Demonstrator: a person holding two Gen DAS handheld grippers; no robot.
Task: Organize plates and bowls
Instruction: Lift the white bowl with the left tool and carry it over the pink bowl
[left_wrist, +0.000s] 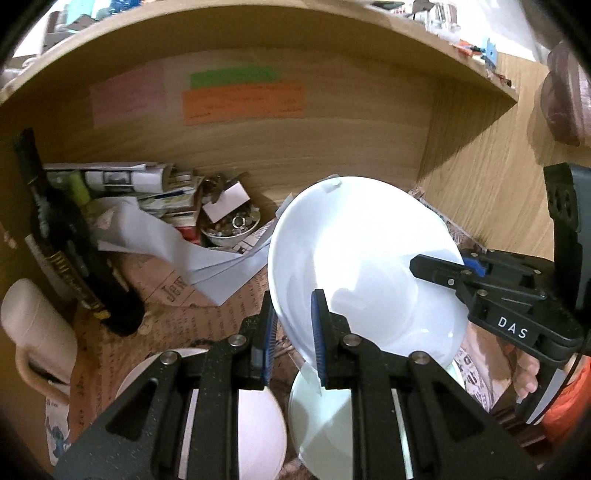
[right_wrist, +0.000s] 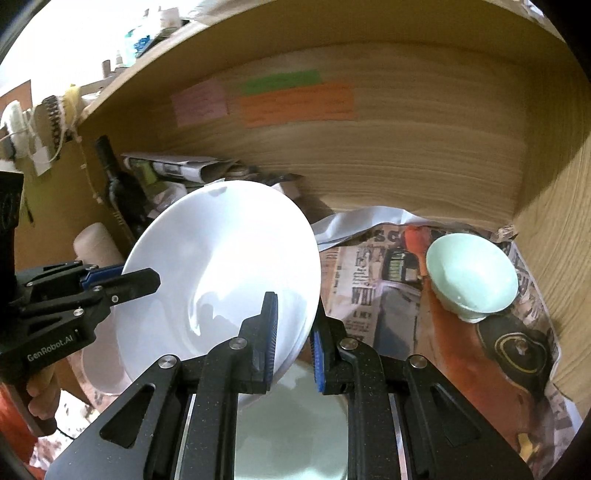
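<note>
While your left gripper (left_wrist: 293, 332) and right gripper (right_wrist: 293, 343) are both pinching the tilted white plate (right_wrist: 221, 280) by opposite rims, only the right view is showing the green bowl (right_wrist: 471, 277) far right; a pale dish (right_wrist: 291, 424), possibly a plate, is lying beneath.

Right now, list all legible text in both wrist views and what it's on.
"DAS": white letters on the right tongs body, left wrist view.
"GenRobot.AI": on the left tongs body, right wrist view.
"WHI": partial headline on the newspaper liner; the rest is too blurred.
Dark bottle: gold label lettering, unreadable.
Orange note, green note and pink note: handwriting too faint to read.
</note>
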